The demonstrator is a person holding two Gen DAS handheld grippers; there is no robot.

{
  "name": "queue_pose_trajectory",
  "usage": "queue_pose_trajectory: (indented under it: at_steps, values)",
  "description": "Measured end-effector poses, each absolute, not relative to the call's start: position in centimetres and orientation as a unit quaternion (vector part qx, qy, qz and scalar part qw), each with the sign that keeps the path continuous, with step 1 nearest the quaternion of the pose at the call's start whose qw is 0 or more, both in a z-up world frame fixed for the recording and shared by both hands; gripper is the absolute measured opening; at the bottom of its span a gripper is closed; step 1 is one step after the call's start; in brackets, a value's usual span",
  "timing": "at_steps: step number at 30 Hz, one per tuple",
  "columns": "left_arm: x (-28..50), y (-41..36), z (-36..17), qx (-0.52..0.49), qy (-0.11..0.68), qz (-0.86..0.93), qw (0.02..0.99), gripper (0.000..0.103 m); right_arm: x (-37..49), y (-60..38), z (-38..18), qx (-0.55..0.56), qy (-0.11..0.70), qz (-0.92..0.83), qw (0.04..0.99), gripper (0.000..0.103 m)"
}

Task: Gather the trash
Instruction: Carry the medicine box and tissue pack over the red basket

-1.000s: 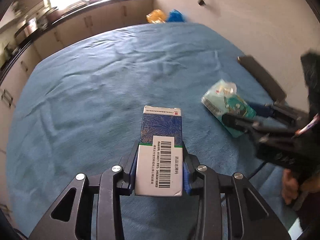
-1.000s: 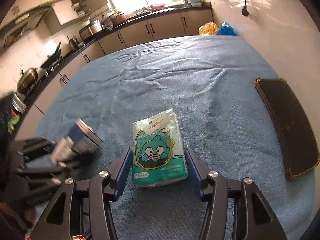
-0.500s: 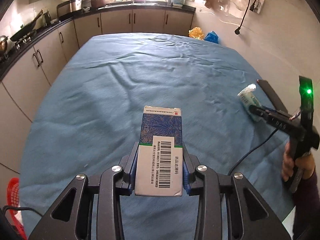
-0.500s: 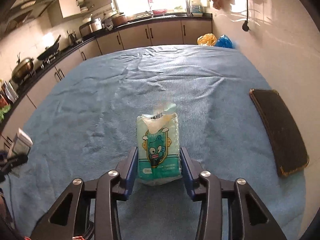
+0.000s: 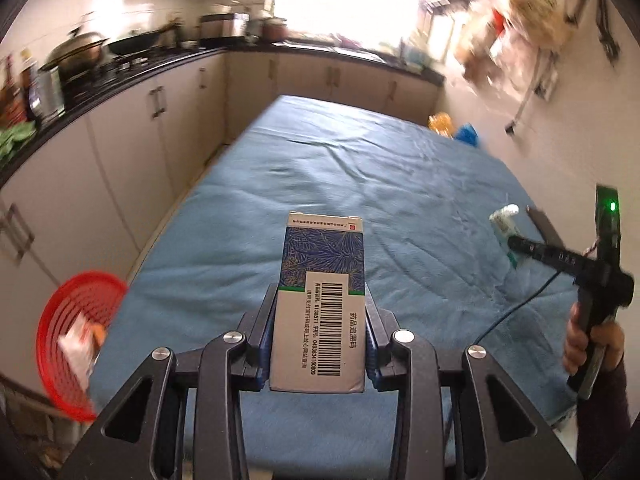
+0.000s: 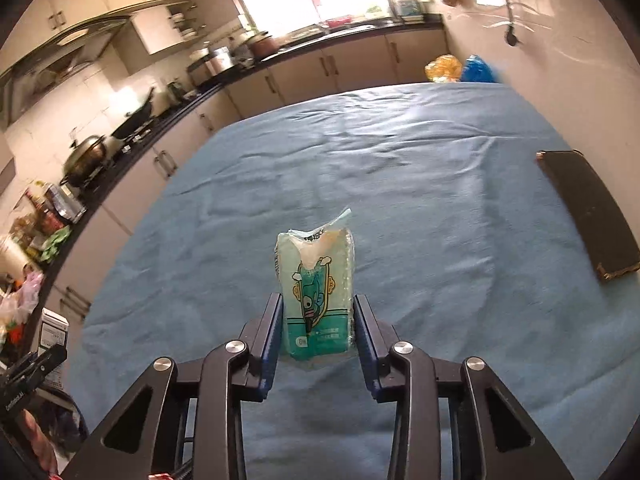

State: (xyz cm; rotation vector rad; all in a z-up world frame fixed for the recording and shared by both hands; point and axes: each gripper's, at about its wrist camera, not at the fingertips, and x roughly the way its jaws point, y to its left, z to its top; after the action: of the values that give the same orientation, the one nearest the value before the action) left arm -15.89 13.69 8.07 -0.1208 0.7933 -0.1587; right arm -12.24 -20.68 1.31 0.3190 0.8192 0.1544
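My left gripper [image 5: 319, 322] is shut on a blue and white medicine box [image 5: 321, 300] with a barcode, held above the blue-covered table [image 5: 360, 184]. My right gripper [image 6: 318, 322] is shut on a green tissue pack [image 6: 316, 284] with a cartoon fish, lifted off the table [image 6: 380, 168]. The right gripper and its pack [image 5: 505, 226] also show at the right of the left wrist view. The medicine box [image 6: 54, 330] shows at the far left of the right wrist view. A red basket [image 5: 76, 336] with some trash in it sits low beside the table's left edge.
A dark flat board [image 6: 588, 208] lies along the table's right side by the wall. Orange and blue bags [image 6: 460, 68] sit beyond the far edge. Kitchen cabinets and a counter with pots [image 5: 92, 52] run along the left and back.
Both grippers rose from the table with their items. The right gripper closed on the tissue pack and lifted it. The left view swung left, bringing the red basket into sight.
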Motion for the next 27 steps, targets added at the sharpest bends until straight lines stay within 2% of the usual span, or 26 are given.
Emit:
queue_pose_trajectory:
  at_steps: [17,27]
  values:
    - [-29.8,25.1,10.1,-0.118,0.31,0.061,0.941,0.034,-23.3,-13.2,6.1,0.131,0.347,0.132,0.919,0.037]
    - [-33.4,29.0,9.8,-0.125,0.3,0.128,0.937,0.034,-25.0,-8.7,7.9,0.112,0.33,0.186,0.919,0.037]
